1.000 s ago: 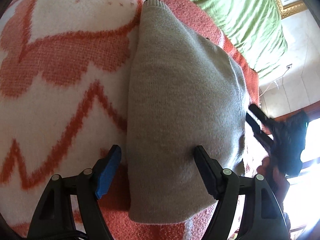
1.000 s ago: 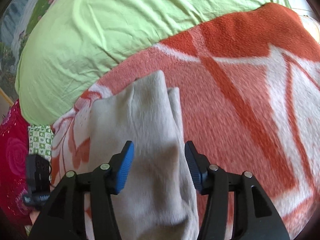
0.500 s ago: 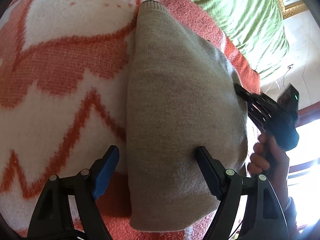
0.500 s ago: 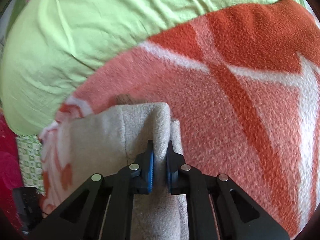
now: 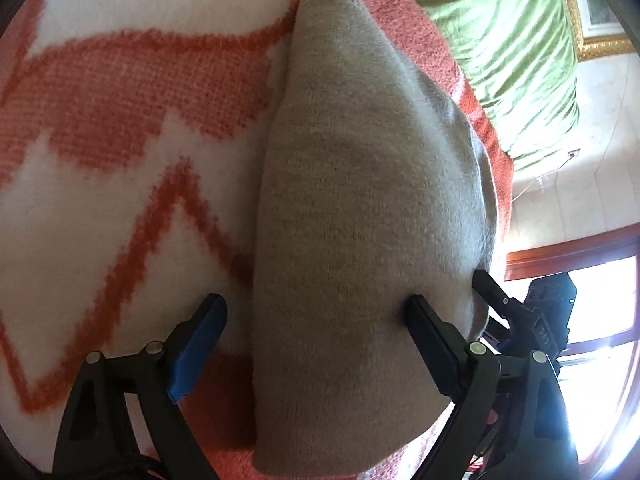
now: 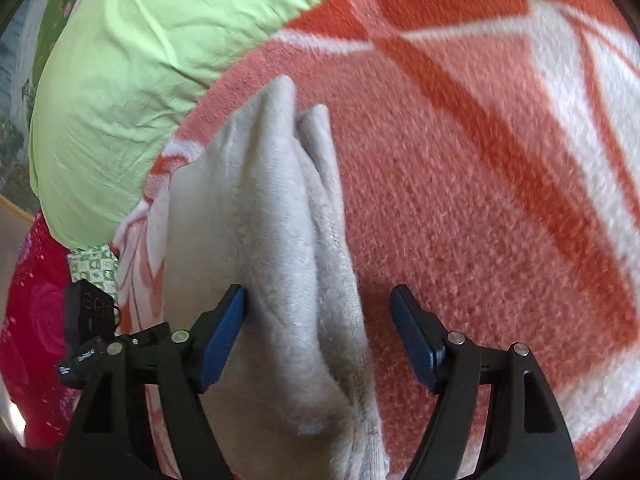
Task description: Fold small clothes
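Garment: I see a beige knit sweater (image 5: 360,208) folded into a long strip, running from the top centre to the bottom centre of my left view, flat on the orange-and-white blanket (image 5: 112,92).
Left gripper (image 5: 316,320): jaws spread wide and opening; the sweater's near end lies between them, neither pad pinching it.
Right gripper (image 6: 320,320): jaws opening; the sweater's folded edge (image 6: 288,216) sits between them, touching the left blue pad, clear of the right one.
Right view, upper left: green sheet (image 6: 132,64) beyond the blanket (image 6: 480,184).
Left view, lower right: my other gripper beside the sweater's edge.
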A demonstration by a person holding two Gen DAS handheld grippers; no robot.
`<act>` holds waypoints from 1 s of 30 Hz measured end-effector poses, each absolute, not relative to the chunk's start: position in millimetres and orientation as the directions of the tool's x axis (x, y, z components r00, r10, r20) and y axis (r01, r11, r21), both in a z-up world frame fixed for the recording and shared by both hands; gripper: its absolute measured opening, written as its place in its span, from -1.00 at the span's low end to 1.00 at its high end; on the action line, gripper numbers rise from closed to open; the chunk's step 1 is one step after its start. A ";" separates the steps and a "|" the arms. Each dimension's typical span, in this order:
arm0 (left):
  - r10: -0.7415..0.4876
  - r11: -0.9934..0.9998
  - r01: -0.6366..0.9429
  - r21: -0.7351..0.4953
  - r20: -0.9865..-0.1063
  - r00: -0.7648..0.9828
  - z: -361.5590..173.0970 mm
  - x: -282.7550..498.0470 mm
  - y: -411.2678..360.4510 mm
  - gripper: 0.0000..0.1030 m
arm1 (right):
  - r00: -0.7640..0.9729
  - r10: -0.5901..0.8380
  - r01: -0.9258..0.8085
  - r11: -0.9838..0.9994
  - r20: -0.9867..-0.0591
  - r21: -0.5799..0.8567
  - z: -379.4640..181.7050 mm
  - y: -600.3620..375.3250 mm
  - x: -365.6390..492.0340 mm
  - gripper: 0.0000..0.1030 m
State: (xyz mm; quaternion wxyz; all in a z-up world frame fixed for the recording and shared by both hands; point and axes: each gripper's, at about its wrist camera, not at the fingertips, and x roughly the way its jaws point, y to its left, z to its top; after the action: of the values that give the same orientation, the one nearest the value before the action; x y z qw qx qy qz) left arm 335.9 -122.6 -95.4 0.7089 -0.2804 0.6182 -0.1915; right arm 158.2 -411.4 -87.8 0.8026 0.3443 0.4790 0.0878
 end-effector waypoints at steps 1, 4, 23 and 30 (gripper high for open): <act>-0.631 0.759 -0.077 -0.647 -0.759 0.161 -97.8 337.5 -123.2 0.78 | 0.526 0.479 0.181 0.744 -0.702 0.643 -89.5 -411.9 161.5 0.45; -0.689 0.705 -0.088 -0.704 -0.709 0.146 -106.0 342.8 -126.4 0.55 | 0.498 0.545 0.170 0.701 -0.674 0.692 -98.4 -413.4 172.4 0.39; -0.662 0.705 0.013 -0.710 -0.651 0.371 -13.9 283.5 -37.7 -0.15 | 0.561 0.677 -0.039 0.597 -0.477 0.801 -21.0 -322.7 149.1 -0.50; -0.564 0.757 -0.040 -0.652 -0.683 0.465 5.8 233.0 37.6 -0.15 | 0.481 0.759 -0.127 0.555 -0.438 0.822 -19.0 -254.8 154.1 -0.50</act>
State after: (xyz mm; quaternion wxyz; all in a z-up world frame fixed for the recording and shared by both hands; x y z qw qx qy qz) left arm 233.0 37.6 5.8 0.7985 -0.3078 0.4907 -0.1639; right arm 154.1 -254.8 -19.0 0.7743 0.3753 0.4215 0.2861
